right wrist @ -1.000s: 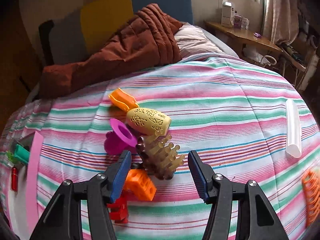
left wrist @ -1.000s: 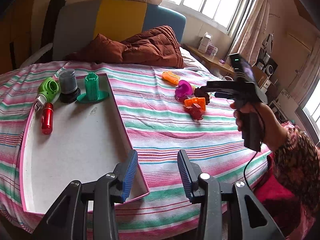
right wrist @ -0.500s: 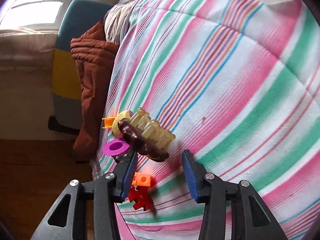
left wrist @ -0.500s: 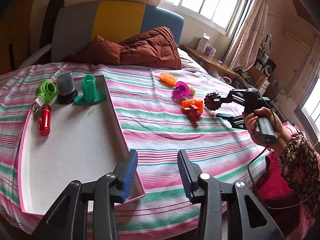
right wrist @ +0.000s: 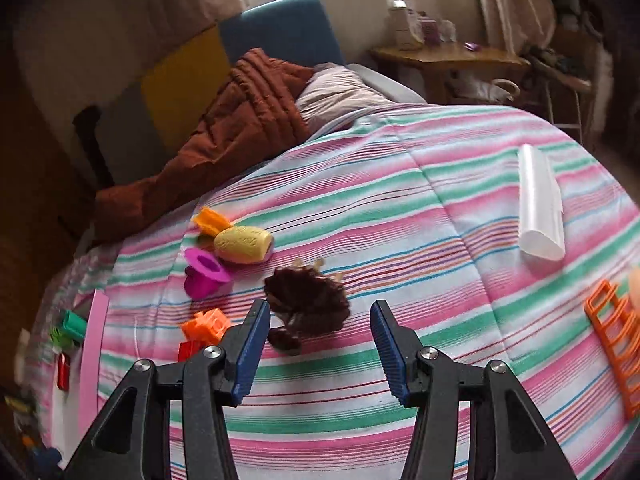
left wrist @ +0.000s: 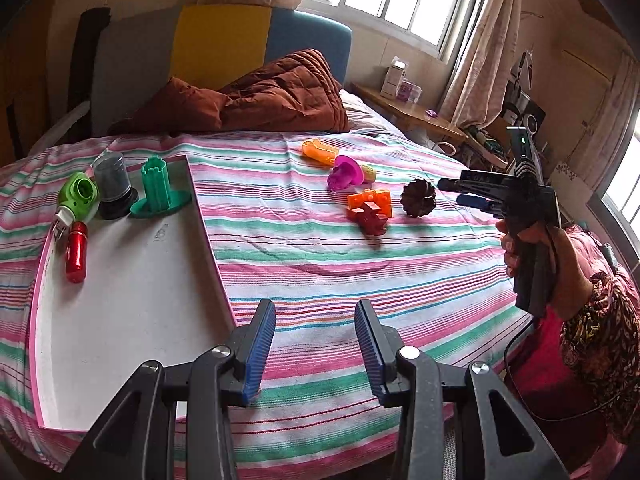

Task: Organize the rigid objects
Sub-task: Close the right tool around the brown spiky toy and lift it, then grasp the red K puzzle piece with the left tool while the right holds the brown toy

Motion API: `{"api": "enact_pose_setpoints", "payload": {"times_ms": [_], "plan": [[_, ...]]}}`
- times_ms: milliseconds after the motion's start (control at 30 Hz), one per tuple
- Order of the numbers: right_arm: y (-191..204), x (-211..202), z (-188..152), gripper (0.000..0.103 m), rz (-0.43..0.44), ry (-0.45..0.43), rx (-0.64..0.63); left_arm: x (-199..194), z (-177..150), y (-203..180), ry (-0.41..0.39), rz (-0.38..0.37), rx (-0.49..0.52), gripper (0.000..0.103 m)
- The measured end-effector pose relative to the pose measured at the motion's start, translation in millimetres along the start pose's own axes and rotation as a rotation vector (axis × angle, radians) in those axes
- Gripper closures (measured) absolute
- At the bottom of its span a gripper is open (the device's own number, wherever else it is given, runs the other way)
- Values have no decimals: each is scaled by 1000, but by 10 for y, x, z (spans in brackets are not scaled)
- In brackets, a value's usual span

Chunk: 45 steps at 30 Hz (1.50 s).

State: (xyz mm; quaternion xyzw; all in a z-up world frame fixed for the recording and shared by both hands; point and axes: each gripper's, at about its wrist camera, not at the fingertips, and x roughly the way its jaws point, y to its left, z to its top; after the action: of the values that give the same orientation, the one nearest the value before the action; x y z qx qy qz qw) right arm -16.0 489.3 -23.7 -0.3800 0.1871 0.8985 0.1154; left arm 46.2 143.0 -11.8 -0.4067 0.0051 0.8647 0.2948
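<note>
A dark brown spiky piece (right wrist: 308,300) lies on the striped bedspread (right wrist: 400,208), blurred, just ahead of my right gripper (right wrist: 318,344). Its jaws are opening; the piece sits near the left fingertip and neither pad presses it. The left wrist view shows the same brown piece (left wrist: 419,199) beside the right gripper (left wrist: 450,192), held in a person's hand (left wrist: 532,248). Nothing is between the jaws of my open left gripper (left wrist: 316,320), which hangs over the bed beside the white, pink-rimmed tray (left wrist: 120,300). In the tray are a green piece (left wrist: 80,192), a grey cylinder (left wrist: 112,184), a green tower (left wrist: 158,188) and a red bottle (left wrist: 76,248).
Loose on the bedspread are an orange piece (left wrist: 318,151), a magenta funnel (left wrist: 344,170), a yellow piece (right wrist: 242,244), an orange block (left wrist: 370,200) and a red block (left wrist: 372,218). A white tube (right wrist: 538,208) and an orange rack (right wrist: 616,344) lie right. A brown quilt (left wrist: 260,100) is at the back.
The right gripper lifted the brown spiky piece out of the pile, swung right, and the piece now lies on the bedspread apart from the others with the jaws wider. The left gripper stayed put.
</note>
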Motion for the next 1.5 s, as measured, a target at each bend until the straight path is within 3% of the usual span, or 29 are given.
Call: {"api": "enact_pose_setpoints", "payload": {"times_ms": [100, 167, 267, 600, 800, 867, 1000, 1067, 1133, 1200, 1233, 1500], "plan": [[252, 84, -88, 51, -39, 2, -152, 5, -1, -4, 3, -1, -3, 62], [335, 215, -148, 66, -110, 26, -221, 10, 0, -22, 5, -1, -1, 62], [289, 375, -162, 79, -128, 57, -212, 33, 16, -55, 8, -7, 6, 62], [176, 113, -15, 79, -14, 45, -103, 189, 118, -243, 24, -31, 29, 62], [193, 144, -73, 78, -43, 116, -99, 278, 140, -354, 43, -32, 54, 62], [150, 153, -119, 72, -57, 165, -78, 305, 159, -376, 47, -34, 59, 62], [181, 90, -160, 72, -66, 198, -104, 385, 226, -433, 58, -39, 57, 62], [169, 58, -184, 57, -48, 213, -80, 452, 276, -457, 64, -36, 49, 62], [150, 22, -211, 53, -38, 216, -53, 539, 334, -478, 72, -16, 40, 62], [171, 19, -212, 60, -59, 219, -74, 637, 392, -494, 81, -7, 27, 62], [174, 22, -209, 79, -64, 214, -82, 693, 421, -509, 87, -9, 21, 62], [16, 4, -146, 79, -41, 189, 6, 1164, 589, -698, 142, -14, 32, 62]]}}
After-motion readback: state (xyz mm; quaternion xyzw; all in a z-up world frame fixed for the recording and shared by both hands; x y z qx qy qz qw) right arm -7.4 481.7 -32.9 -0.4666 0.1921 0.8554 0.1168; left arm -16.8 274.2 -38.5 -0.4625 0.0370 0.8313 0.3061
